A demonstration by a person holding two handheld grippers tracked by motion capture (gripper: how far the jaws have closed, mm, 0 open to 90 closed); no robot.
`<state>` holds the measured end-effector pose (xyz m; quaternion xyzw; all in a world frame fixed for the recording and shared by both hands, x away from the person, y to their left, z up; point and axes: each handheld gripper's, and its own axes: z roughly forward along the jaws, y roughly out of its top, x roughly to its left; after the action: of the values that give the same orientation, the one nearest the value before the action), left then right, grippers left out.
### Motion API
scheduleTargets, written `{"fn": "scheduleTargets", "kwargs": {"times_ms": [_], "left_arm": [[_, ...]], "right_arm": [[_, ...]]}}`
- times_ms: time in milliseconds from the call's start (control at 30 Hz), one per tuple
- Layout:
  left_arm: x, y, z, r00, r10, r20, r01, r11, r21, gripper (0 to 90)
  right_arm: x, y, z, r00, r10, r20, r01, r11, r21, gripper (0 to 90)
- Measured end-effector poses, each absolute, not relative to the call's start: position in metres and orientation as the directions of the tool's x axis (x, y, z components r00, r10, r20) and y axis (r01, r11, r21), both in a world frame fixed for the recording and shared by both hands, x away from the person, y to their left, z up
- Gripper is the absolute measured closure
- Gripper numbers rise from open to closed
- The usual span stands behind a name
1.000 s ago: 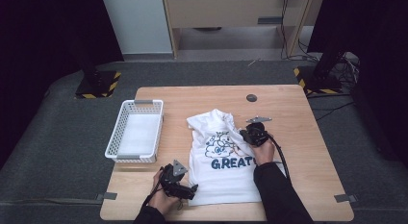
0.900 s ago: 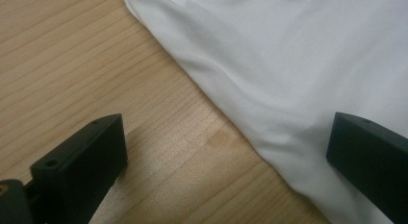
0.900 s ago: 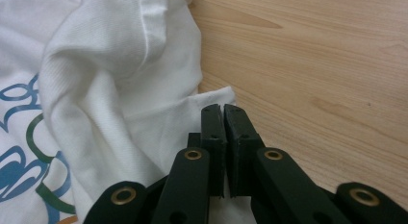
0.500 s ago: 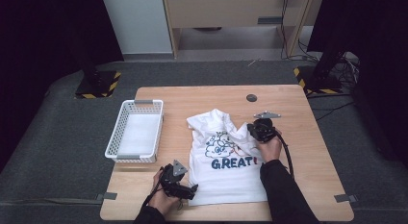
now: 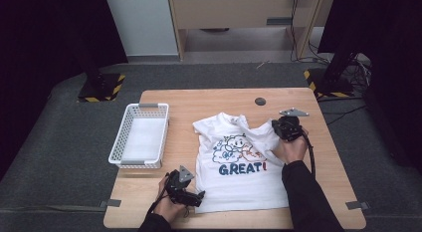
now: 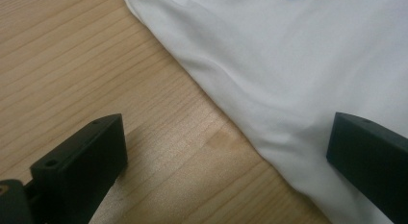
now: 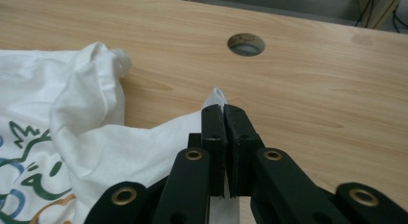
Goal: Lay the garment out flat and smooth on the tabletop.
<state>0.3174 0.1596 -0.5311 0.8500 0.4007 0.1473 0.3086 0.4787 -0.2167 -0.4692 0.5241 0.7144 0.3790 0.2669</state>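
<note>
A white T-shirt (image 5: 239,167) with a cartoon print and the word GREAT lies face up on the wooden table (image 5: 209,100). My right gripper (image 5: 278,130) is shut on the shirt's right sleeve and holds it off the table; in the right gripper view a tip of white cloth (image 7: 215,96) pokes out past the closed jaws of the right gripper (image 7: 223,113). My left gripper (image 5: 199,196) rests near the shirt's lower left corner. In the left gripper view the left gripper (image 6: 231,147) stands open, straddling the shirt's edge (image 6: 250,132).
A white mesh basket (image 5: 141,135) stands at the left of the table. A round cable hole (image 5: 260,101) sits in the tabletop behind the shirt. Dark floor and black stands with striped feet surround the table.
My right gripper has moved up and to the right with the sleeve, pulling that side of the shirt out. The left gripper has stayed where it was.
</note>
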Motion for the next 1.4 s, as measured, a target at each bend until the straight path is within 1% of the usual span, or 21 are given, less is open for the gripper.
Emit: {"fn": "scheduleTargets", "kwargs": {"times_ms": [133,433,600,900,1067,1200,1233,1300,1400], "left_arm": [[0.317,0.160,-0.531,0.635,0.772,0.003,0.590,-0.488,0.643,0.0],[0.317,0.160,-0.531,0.635,0.772,0.003,0.590,-0.488,0.642,0.0],[0.317,0.160,-0.531,0.635,0.772,0.003,0.591,-0.489,0.642,0.0],[0.317,0.160,-0.531,0.635,0.773,0.003,0.591,-0.488,0.642,0.0],[0.317,0.160,-0.531,0.635,0.772,0.003,0.591,-0.488,0.642,0.0],[0.317,0.160,-0.531,0.635,0.772,0.003,0.590,-0.488,0.643,0.0],[0.317,0.160,-0.531,0.635,0.772,0.003,0.591,-0.488,0.643,0.0],[0.317,0.160,-0.531,0.635,0.772,0.003,0.591,-0.488,0.643,0.0],[0.317,0.159,-0.531,0.634,0.773,0.003,0.591,-0.488,0.642,0.0]], "right_arm": [[0.481,-0.231,-0.464,-0.271,0.962,0.004,0.548,0.151,0.823,87.7],[0.484,-0.252,-0.475,-0.196,0.980,-0.039,0.572,0.146,0.807,87.6],[0.489,-0.261,-0.480,-0.155,0.987,-0.040,0.581,0.124,0.804,87.5],[0.498,-0.266,-0.489,-0.124,0.991,-0.040,0.589,0.106,0.801,87.2],[0.507,-0.272,-0.498,-0.097,0.995,-0.016,0.622,0.073,0.780,86.0],[0.508,-0.272,-0.506,-0.091,0.995,-0.030,0.636,0.081,0.767,79.9],[0.507,-0.272,-0.506,-0.095,0.995,-0.033,0.633,0.086,0.769,77.5],[0.506,-0.272,-0.503,-0.093,0.995,-0.028,0.622,0.080,0.779,69.9],[0.501,-0.272,-0.494,-0.098,0.995,-0.003,0.595,0.061,0.801,62.4]]}}
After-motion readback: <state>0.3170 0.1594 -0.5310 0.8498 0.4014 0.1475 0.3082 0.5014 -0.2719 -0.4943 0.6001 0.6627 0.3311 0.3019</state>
